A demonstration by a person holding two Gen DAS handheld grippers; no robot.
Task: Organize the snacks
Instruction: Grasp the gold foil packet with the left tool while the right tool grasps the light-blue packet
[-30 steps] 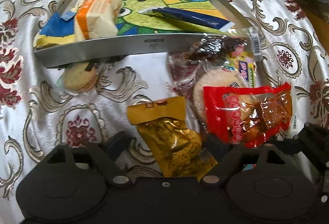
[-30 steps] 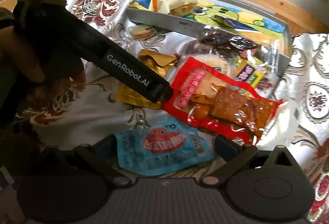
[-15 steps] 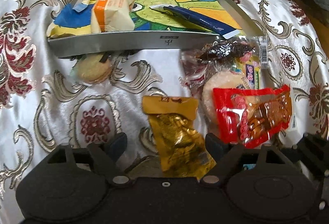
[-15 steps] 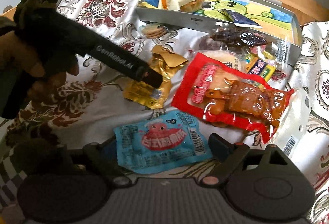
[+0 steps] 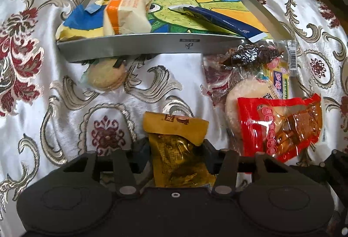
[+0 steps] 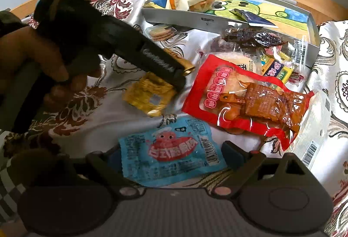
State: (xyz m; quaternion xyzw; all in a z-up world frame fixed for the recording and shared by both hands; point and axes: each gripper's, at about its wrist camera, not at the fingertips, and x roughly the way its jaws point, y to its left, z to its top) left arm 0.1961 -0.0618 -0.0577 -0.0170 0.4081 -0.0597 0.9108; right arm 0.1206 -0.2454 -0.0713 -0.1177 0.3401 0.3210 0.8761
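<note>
A gold snack packet [image 5: 174, 150] lies on the patterned cloth between the fingers of my left gripper [image 5: 174, 151]. The jaws are closing, and both pads touch the packet's sides. In the right wrist view the left gripper [image 6: 180, 82] comes in from the left, held by a hand, with its tip on the gold packet [image 6: 150, 95]. My right gripper [image 6: 173, 154] is open around a flat blue packet [image 6: 171, 152], a finger at each end. A red packet [image 6: 245, 97] lies just beyond it.
A silver tray [image 5: 152, 45] with a cartoon-painted floor stands at the back. It holds an orange-and-cream wrapped cake [image 5: 126, 13] and a dark blue stick packet [image 5: 226, 21]. A round biscuit [image 5: 104, 78] lies at its front wall. Clear-wrapped snacks [image 5: 250, 54] are piled on the right.
My left gripper's fingers have drawn in from wide apart onto the gold packet's sides. The right gripper still straddles the blue packet, its fingers a little narrower.
</note>
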